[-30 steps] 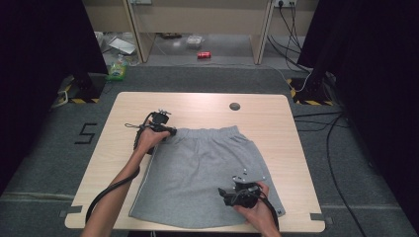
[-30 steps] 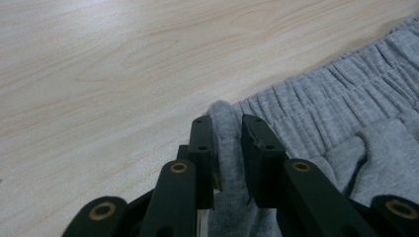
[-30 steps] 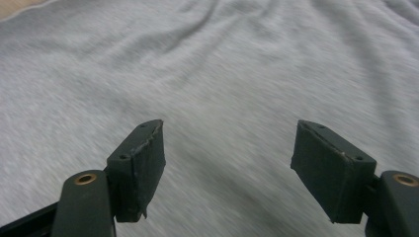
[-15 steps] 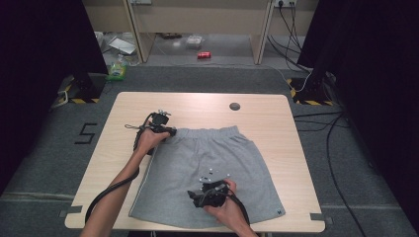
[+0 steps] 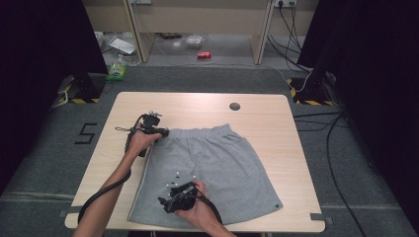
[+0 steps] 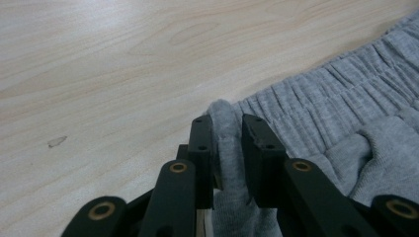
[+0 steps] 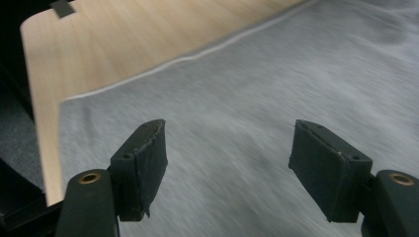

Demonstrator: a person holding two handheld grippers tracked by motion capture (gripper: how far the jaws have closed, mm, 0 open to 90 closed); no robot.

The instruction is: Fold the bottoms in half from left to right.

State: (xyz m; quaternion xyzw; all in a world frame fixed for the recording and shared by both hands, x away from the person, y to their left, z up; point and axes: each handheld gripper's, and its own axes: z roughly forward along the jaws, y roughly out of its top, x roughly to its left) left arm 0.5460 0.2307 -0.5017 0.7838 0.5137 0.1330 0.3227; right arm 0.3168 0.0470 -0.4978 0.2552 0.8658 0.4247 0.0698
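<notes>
Grey shorts [image 5: 212,168] are spread flat on the wooden table [image 5: 276,118], waistband toward the far edge, leg hems toward the person; the left gripper [image 5: 163,132] is clamped on the waistband's left corner [image 6: 228,148], a fold of the gathered elastic squeezed between its two black jaws. The right gripper [image 5: 170,203] hovers low over the near left leg with its jaws standing apart and nothing between them (they have just been closing a little, still on air).

What could go wrong, I reckon: the right one is heading for the left hem corner [image 5: 136,217], and if it bites too shallow it may only catch the top layer, so any fold comes out lopsided; if it drags across the cloth it could bunch the leg up; and a tug from the left hand might stretch the waistband out of line or slip off that small pinch.

The fabric looks soft, heathered jersey, mostly smooth; a white stripe [image 7: 197,54] runs down the side seam; a few ripples sit under the waistband.
</notes>
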